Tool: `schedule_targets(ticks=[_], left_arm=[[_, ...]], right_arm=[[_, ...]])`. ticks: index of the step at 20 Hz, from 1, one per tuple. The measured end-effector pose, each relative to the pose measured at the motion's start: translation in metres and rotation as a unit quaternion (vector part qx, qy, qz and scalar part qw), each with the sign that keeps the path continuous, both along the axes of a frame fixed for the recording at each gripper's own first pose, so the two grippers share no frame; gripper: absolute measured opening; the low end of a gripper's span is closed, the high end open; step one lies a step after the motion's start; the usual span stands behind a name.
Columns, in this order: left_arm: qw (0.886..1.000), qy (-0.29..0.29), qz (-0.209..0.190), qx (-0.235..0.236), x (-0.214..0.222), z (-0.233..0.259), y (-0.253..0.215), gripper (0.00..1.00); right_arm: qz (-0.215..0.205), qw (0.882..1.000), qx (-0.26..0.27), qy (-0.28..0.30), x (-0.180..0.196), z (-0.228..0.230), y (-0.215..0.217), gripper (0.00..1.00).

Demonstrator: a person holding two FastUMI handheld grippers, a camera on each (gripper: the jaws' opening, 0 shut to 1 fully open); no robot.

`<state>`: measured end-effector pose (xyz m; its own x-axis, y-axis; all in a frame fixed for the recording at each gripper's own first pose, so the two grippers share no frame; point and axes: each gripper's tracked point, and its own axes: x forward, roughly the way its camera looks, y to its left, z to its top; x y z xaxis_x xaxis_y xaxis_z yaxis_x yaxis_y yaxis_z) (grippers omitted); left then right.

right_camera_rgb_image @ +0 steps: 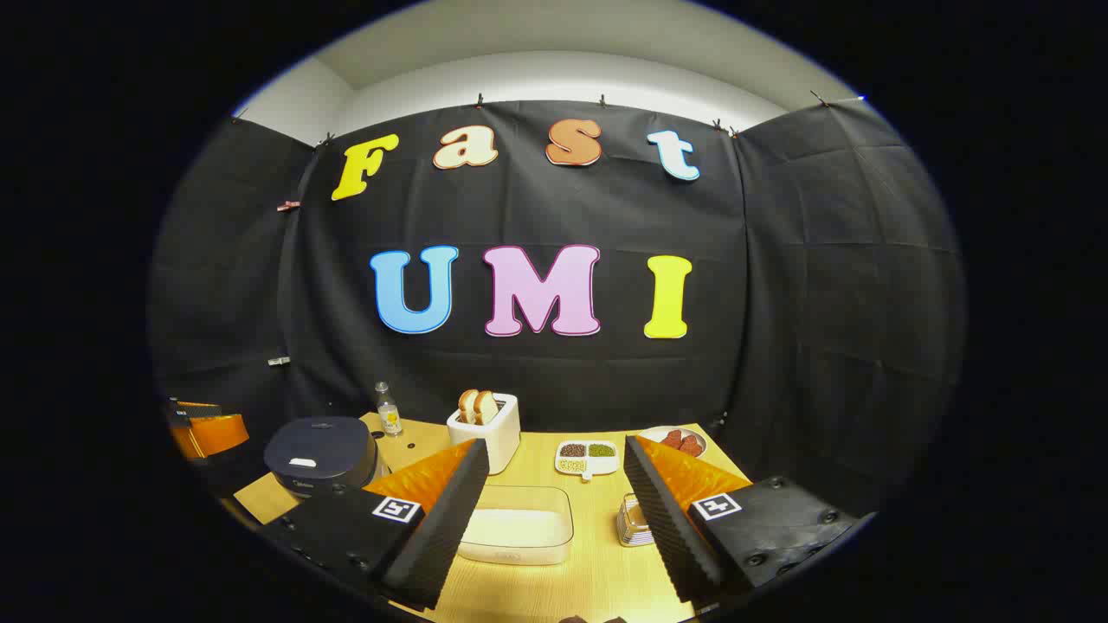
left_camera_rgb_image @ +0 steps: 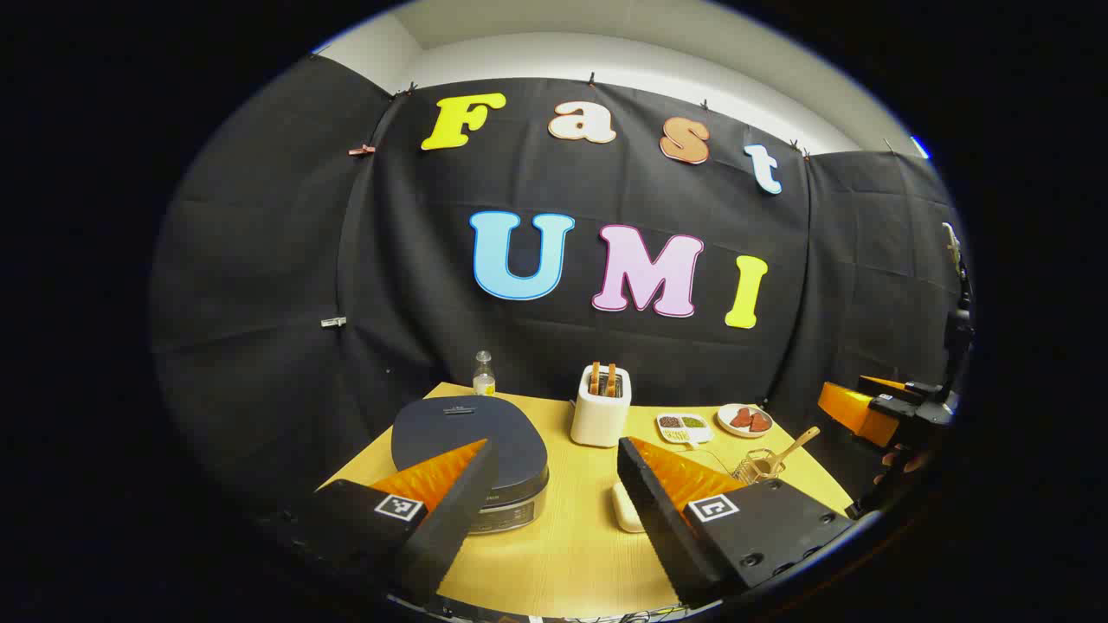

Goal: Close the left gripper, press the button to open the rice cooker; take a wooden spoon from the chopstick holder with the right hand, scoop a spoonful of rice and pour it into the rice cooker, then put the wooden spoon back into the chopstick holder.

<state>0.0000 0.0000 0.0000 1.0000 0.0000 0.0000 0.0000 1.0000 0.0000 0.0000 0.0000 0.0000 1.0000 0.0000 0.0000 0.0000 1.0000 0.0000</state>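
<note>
Left gripper (left_camera_rgb_image: 554, 484) wide open, empty, above closed rice cooker (left_camera_rgb_image: 470, 441). Right gripper (right_camera_rgb_image: 554, 493) wide open, empty, above rice tray (right_camera_rgb_image: 518, 523).

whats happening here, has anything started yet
Not really. A person holds a claw in each hand above the table. The left claw hangs open near the rice cooker, whose lid is down. The right claw is open over the rice container; the wooden spoon sits in the chopstick holder.
</note>
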Motion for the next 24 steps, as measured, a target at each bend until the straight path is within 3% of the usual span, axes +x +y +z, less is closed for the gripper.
schedule_targets(ticks=[24], left_arm=[[1.000, 0.003, 0.007, -0.009, 0.018, -0.003, -0.007, 0.95]], right_arm=[[-0.019, 1.000, 0.024, -0.005, 0.009, 0.000, -0.032, 0.96]])
